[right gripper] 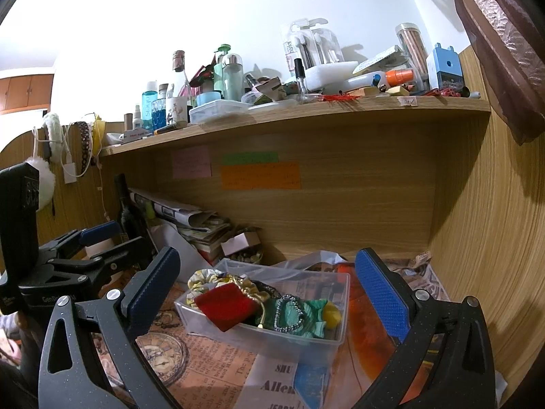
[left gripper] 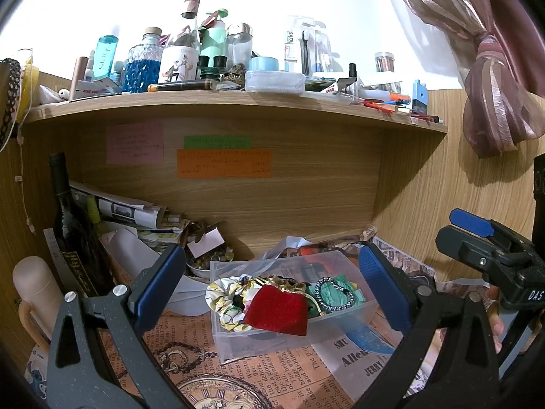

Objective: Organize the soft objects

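Left wrist view: soft things are being kept together in the box (left gripper: pixel 293 337), between the spread jaws of the left gripper (left gripper: pixel 272 286). The right gripper (right gripper: pixel 269 289) is being held wide too, empty.

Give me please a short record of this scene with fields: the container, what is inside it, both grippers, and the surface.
container: clear plastic box, open top, standing on the desk
contents: red velvet pouch leaning over the near wall; floral scrunchie; green fabric item with a beaded bracelet on it
left gripper: open, fingers wide either side of the box, holding nothing
right gripper: open, holding nothing
surface: newspaper-print paper covering the desk
behind: dark wine bottle at the left, under the shelf
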